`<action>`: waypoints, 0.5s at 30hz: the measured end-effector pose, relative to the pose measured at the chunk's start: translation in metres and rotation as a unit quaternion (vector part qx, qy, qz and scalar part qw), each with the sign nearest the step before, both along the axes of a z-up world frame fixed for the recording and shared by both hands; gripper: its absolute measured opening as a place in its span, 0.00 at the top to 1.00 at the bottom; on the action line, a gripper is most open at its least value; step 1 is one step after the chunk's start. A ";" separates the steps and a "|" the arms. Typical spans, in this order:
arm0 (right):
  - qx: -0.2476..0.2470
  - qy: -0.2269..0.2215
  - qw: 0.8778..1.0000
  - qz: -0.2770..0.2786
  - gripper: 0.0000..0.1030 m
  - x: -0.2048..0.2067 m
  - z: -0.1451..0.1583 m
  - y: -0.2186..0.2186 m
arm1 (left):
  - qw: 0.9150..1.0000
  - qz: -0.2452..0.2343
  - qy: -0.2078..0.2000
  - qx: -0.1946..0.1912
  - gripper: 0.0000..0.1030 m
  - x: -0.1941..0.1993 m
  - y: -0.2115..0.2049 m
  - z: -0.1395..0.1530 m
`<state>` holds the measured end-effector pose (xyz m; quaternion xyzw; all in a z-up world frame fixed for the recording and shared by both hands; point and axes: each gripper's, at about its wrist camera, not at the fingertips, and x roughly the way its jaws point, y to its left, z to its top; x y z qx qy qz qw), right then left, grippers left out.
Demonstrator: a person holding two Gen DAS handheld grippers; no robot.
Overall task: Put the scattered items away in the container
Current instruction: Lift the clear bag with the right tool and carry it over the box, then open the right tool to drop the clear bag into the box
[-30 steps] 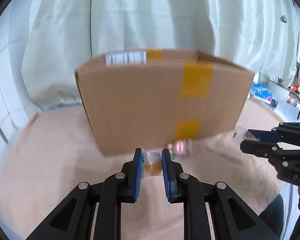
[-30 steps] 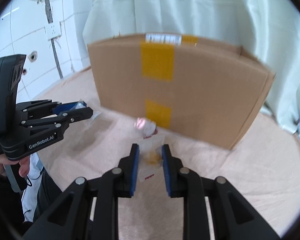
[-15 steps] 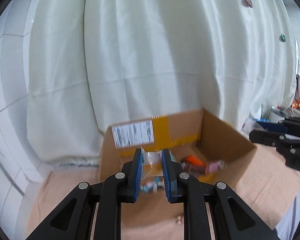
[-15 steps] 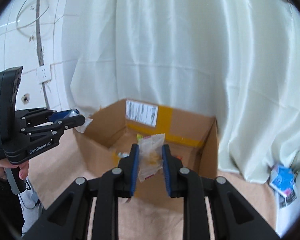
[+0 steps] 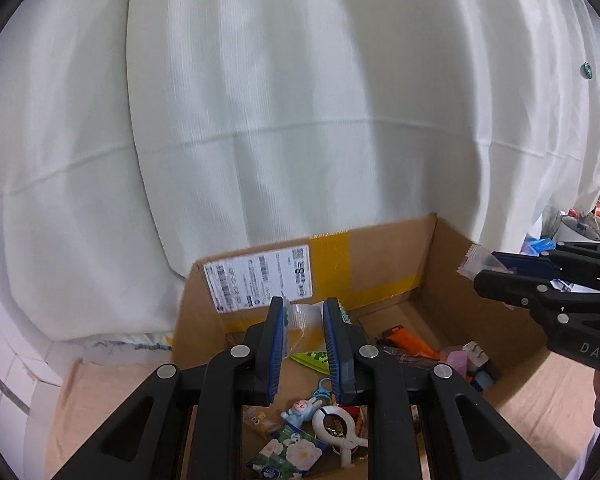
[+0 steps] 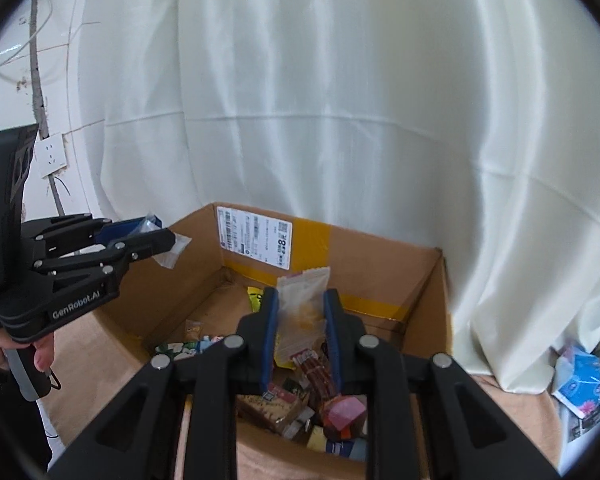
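Observation:
An open cardboard box (image 5: 380, 256) (image 6: 364, 248) with a shipping label holds several small items. My left gripper (image 5: 303, 320) is shut on a clear zip bag (image 5: 304, 325) and holds it above the box interior. It also shows in the right wrist view (image 6: 155, 236) with the bag's corner (image 6: 175, 252) sticking out. My right gripper (image 6: 301, 308) is shut on a clear snack packet (image 6: 302, 308) with orange contents, held above the box. It also shows at the right of the left wrist view (image 5: 488, 272), over the box's right wall.
White curtain (image 5: 300, 120) hangs behind the box. Tan tablecloth (image 5: 548, 384) surrounds it. Blue and white packets (image 6: 580, 384) lie at the far right. A wall socket (image 6: 51, 156) and cable are on the left wall. Box items include an orange pack (image 5: 410, 338) and pink block (image 6: 342, 416).
Both grippers have risen and moved forward with their bags. They now sit above the open box, with its contents visible below the fingers.

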<state>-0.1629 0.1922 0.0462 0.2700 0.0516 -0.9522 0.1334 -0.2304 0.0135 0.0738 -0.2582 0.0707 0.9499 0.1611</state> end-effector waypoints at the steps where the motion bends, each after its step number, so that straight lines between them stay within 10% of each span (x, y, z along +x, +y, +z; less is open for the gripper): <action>1: 0.000 -0.004 1.000 0.001 0.75 -0.004 -0.004 0.000 | 1.000 -0.001 -0.005 0.000 0.81 -0.004 0.000 -0.005; 10: -0.008 -0.024 1.000 -0.010 0.70 -0.023 -0.028 0.005 | 1.000 -0.001 -0.012 0.013 0.80 -0.011 0.000 -0.018; 15: -0.019 -0.016 1.000 -0.020 0.19 -0.020 -0.025 0.010 | 0.999 0.024 -0.024 0.005 0.69 -0.017 0.000 -0.021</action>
